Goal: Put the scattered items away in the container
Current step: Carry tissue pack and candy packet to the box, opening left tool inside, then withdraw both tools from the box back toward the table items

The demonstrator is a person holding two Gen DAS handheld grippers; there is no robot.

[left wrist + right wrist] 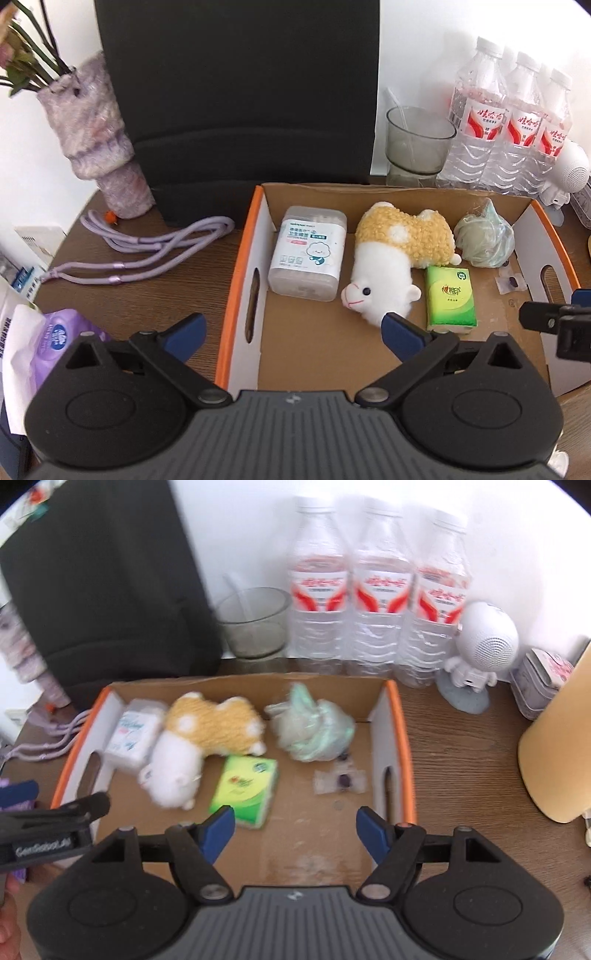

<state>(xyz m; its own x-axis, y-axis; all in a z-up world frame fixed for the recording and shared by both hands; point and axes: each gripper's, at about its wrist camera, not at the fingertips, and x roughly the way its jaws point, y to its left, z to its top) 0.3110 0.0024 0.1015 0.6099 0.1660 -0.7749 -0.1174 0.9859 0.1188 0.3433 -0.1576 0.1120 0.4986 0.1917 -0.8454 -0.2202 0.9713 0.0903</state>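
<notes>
- In the shallow brown cardboard box with orange rims (pixel 236 258): clear plastic cotton-swab case (pixel 308 254), yellow-and-white plush sheep (pixel 391 258), green tissue pack (pixel 448 299), knotted pale-green plastic bag bundle (pixel 484 240), small clear sachet with a dark bead (pixel 511 282). All resting on the box floor, none stacked.
- Sheep on its side, head toward the near wall, touching the swab case on one side and the tissue pack on the other.
- Left tongs (pixel 291 328) spread wide, holding nothing, hovering over the near left wall of the box.
- Right tongs (pixel 295 830) also spread wide and empty, over the near edge of the box; right wrist view motion-blurred.
- Step, judged: between placements, most items already in, a few left outside.
- Outside on the dark wood bench (pixel 147 288), left of the box: coiled lilac cord lanyard (pixel 147 251); purple soft tissue pack (pixel 55 354) at the near left corner.
- Likely next: left tongs to the lanyard or the purple pack, both on that side. Lanyard limp and looped, so calls for a pinch on a bunched section, else trailing loops may snag the box wall. Purple pack soft, bulky; wide opening needed.
- Free floor near the front of the box for both.
- Fuzzy lilac vase (pixel 96 140), glass cup (pixel 419 140), three water bottles (pixel 509 122), white astronaut figure (pixel 480 646) behind the box: probably fixtures, not task items.
</notes>
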